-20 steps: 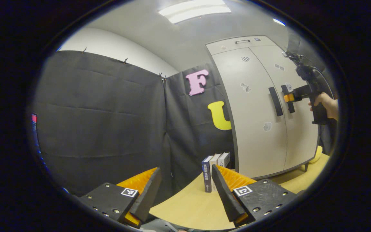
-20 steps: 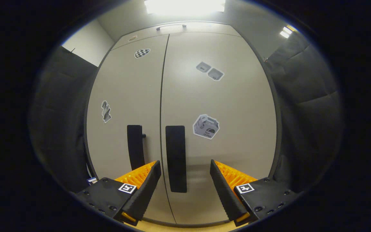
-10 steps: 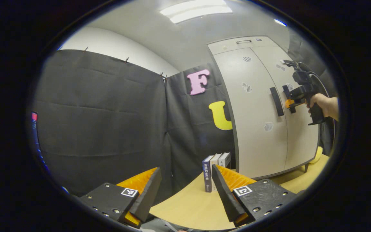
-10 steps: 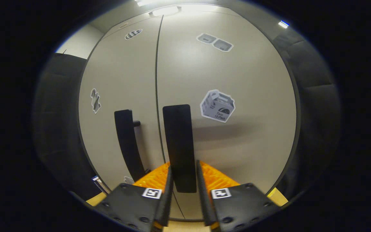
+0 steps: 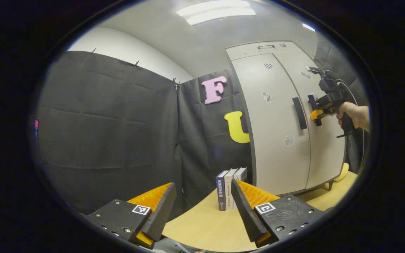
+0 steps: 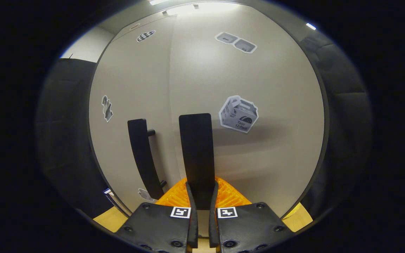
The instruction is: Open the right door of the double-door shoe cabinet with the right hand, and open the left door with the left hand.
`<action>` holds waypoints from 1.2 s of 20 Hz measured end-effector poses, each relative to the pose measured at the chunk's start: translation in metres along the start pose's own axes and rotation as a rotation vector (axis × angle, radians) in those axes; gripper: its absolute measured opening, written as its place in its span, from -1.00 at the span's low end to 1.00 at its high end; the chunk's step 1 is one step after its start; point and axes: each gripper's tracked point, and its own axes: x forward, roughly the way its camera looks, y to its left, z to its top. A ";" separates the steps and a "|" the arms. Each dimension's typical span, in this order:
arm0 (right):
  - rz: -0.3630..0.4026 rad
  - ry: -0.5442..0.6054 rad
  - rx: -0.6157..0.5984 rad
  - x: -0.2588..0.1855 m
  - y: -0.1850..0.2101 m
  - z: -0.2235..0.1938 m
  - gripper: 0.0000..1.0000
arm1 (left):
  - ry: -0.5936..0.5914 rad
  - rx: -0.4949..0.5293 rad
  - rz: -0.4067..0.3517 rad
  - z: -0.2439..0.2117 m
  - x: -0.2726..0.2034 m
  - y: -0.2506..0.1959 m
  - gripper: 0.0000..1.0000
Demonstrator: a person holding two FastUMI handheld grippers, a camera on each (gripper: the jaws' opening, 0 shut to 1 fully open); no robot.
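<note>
Staged recording booth in an office-like room, black cloth walls [image 5: 107, 130], fluorescent ceiling panel [image 5: 216, 10], pale cabinet [image 5: 276, 140] on wooden table [image 5: 202, 228], books [image 5: 229, 188]

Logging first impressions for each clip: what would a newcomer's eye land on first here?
In the right gripper view, the right gripper has its orange fingers clamped on the black handle of the right door. In the left gripper view, the left gripper hangs open over the wooden table, well short of the cabinet.
</note>
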 end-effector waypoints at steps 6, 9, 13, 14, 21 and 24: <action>0.054 0.022 0.005 -0.007 -0.002 -0.001 -0.73 | -0.009 -0.017 -0.047 0.005 0.008 -0.018 0.84; 0.075 0.030 0.005 -0.009 -0.004 -0.002 -0.73 | -0.015 -0.022 -0.080 0.009 0.011 -0.032 0.84; 0.101 0.029 0.019 -0.010 -0.008 -0.002 -0.73 | -0.034 -0.020 -0.119 0.018 0.013 -0.049 0.84; 0.108 0.029 0.022 -0.010 -0.008 -0.001 -0.73 | -0.038 -0.018 -0.128 0.018 0.015 -0.053 0.84; 0.178 0.053 0.016 -0.005 -0.011 0.004 -0.73 | -0.037 -0.013 -0.170 0.021 0.023 -0.074 0.86; 0.205 0.070 0.009 -0.004 -0.013 0.006 -0.73 | -0.041 -0.003 -0.182 0.024 0.026 -0.084 0.84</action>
